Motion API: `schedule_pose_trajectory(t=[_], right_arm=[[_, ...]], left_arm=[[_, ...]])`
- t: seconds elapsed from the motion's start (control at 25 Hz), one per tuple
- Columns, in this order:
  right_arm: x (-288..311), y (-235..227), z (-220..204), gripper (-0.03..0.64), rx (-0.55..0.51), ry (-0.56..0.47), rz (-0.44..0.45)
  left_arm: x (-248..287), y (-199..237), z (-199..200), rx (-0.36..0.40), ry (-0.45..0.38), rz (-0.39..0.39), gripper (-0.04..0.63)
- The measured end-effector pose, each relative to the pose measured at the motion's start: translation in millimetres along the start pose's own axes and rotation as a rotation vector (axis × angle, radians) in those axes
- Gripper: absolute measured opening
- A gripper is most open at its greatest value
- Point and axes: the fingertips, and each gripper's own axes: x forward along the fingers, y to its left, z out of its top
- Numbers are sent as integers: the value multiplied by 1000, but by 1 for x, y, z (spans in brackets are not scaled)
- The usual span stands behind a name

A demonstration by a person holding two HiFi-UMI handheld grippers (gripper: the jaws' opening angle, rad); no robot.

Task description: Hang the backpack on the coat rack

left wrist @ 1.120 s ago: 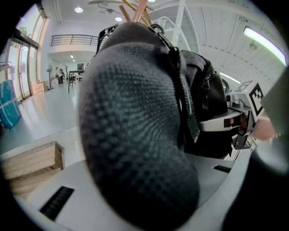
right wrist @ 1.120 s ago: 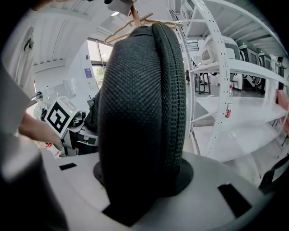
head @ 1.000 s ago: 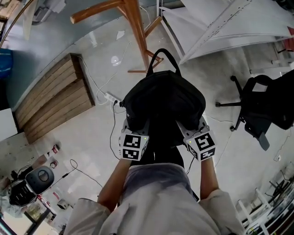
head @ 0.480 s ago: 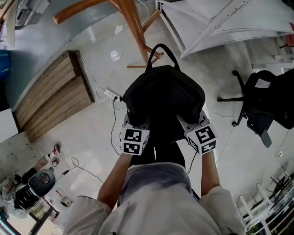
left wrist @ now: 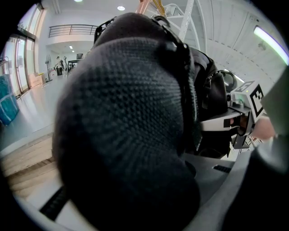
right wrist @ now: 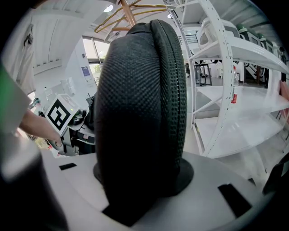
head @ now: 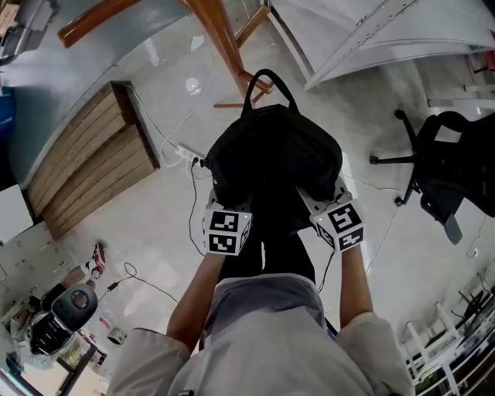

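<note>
Head view — looking steeply down onto a black fabric backpack [head: 274,166], held off the pale glossy floor [head: 155,224] in front of the body. Gripped low on both sides: left gripper [head: 223,219] at its lower left edge, right gripper [head: 334,215] at its lower right edge, marker cubes facing up. Top carry loop [head: 267,83] pointing away, toward the sloping legs of the orange-brown wooden coat rack [head: 220,42]; overlapping one leg in the picture, contact impossible to tell, not hung on it. Off to the left, a slatted wooden platform [head: 93,166] and a white power strip [head: 182,152] with its cable on the floor. To the right, a black office chair [head: 445,170]. At top right, a white metal shelving unit [head: 387,39].

Left gripper view: almost filled by a padded black mesh part of the backpack, jaws clamped on it. Right gripper view: much the same — jaws closed on a thick padded mesh section standing upright between them, with the rack's curved wooden arms [right wrist: 131,11] high behind it.
</note>
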Motion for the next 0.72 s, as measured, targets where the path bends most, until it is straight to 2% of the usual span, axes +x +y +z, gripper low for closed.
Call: schedule_pose_trajectory(t=[0.72], right_arm=[[30, -15, -16, 133, 13, 33, 7]], left_arm=[[27, 15, -13, -15, 52, -3, 114]])
